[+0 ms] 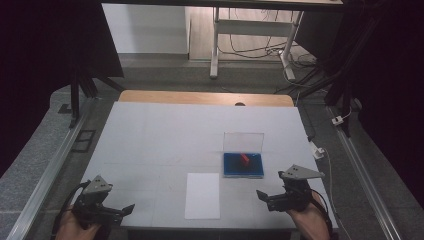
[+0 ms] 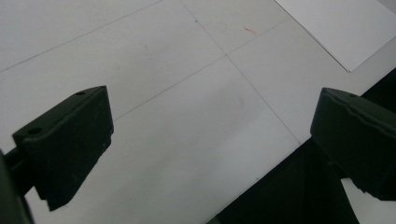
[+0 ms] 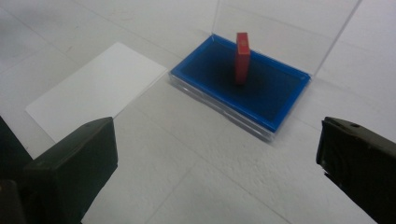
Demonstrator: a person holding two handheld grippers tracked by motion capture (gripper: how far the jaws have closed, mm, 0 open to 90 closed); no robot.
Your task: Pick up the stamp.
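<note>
A blue ink pad lies in a clear case whose lid stands upright behind it. A red stamp stands upright on the pad. A white sheet of paper lies flat to the pad's left. My right gripper hovers open near the table's front edge, just right of the paper and in front of the pad. My left gripper is open at the front left corner, with nothing between its jaws.
The white table top ends in a wooden strip at the back. Metal rails run along both sides. A desk frame and cables lie on the floor beyond. The table's front edge is right under the left gripper.
</note>
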